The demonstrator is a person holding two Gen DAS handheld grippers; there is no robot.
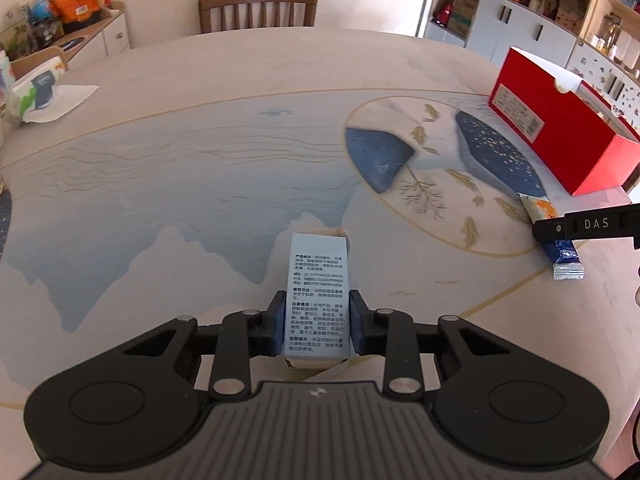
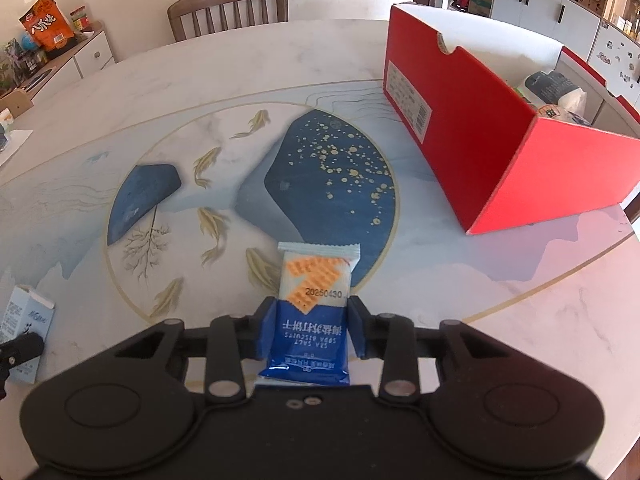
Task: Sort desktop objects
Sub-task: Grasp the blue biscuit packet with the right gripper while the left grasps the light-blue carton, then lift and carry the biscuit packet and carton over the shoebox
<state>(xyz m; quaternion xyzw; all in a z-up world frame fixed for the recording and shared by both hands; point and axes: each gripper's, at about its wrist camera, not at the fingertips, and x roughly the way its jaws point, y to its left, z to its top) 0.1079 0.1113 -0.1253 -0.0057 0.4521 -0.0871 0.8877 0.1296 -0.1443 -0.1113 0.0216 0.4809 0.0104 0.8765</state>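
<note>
Gripping both items ready for sorting, the left gripper [image 1: 318,320] jaws clamp the pale carton [image 1: 318,296] while the right gripper [image 2: 312,330] jaws clamp the biscuit packet [image 2: 314,312], both low over the tabletop [image 2: 520,280] near the red box [image 2: 500,152].

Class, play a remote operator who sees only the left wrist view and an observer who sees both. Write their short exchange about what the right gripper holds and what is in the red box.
Operator: My left gripper is shut on the small carton. I see only one finger of the right gripper, over a snack packet. Is it gripped?
Observer: Yes. The right gripper has both pads pressed on the biscuit packet.
Operator: Which end faces away from the gripper?
Observer: The pale end with the printed date; the blue end sits nearest the gripper body.
Operator: Is the red box empty?
Observer: No. The red box already holds some wrapped items at its far end.
</note>
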